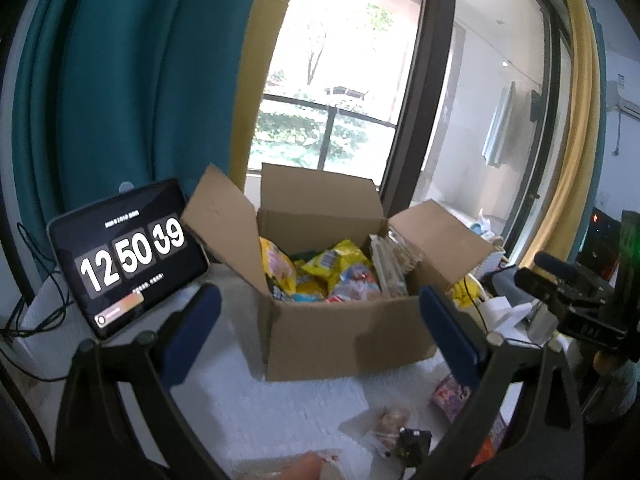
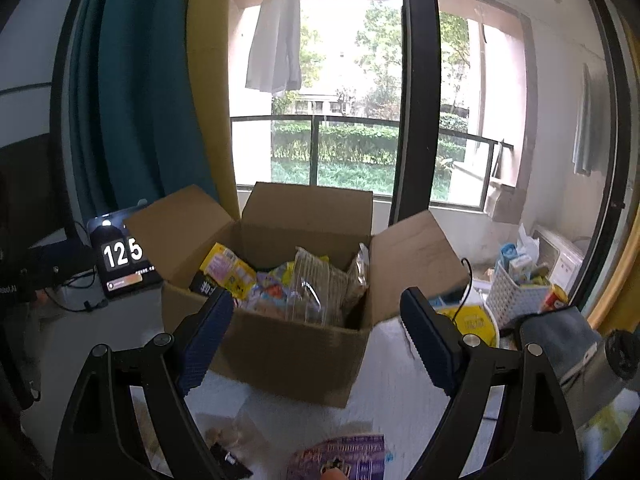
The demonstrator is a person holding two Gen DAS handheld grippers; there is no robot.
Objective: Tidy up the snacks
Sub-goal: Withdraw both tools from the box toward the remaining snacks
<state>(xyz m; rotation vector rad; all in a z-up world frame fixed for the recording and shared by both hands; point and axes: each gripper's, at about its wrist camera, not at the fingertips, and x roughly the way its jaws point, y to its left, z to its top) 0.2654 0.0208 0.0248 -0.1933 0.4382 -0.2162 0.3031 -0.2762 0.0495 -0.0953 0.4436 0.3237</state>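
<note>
An open cardboard box (image 1: pixel 340 336) (image 2: pixel 288 352) stands on the white table, flaps spread, filled with snack packs: yellow bags (image 1: pixel 332 264), a clear-wrapped pack (image 2: pixel 316 292) and a yellow packet (image 2: pixel 228 270). My left gripper (image 1: pixel 320 316) is open in front of the box with nothing between its blue pads. In the right wrist view my right gripper (image 2: pixel 316 320) also stands open and empty, just short of the box's near wall. On the table in front lie a clear bag of brown snacks (image 1: pixel 394 420) (image 2: pixel 228 436) and a purple packet (image 1: pixel 452 394) (image 2: pixel 340 456).
A tablet (image 1: pixel 128 256) (image 2: pixel 120 260) showing a clock leans at the left with cables beside it. A white basket (image 2: pixel 516 292) of small items and a yellow-lidded tub (image 2: pixel 472 320) sit to the right. The right gripper's body (image 1: pixel 576 300) shows at the left view's right edge. Windows and curtains stand behind.
</note>
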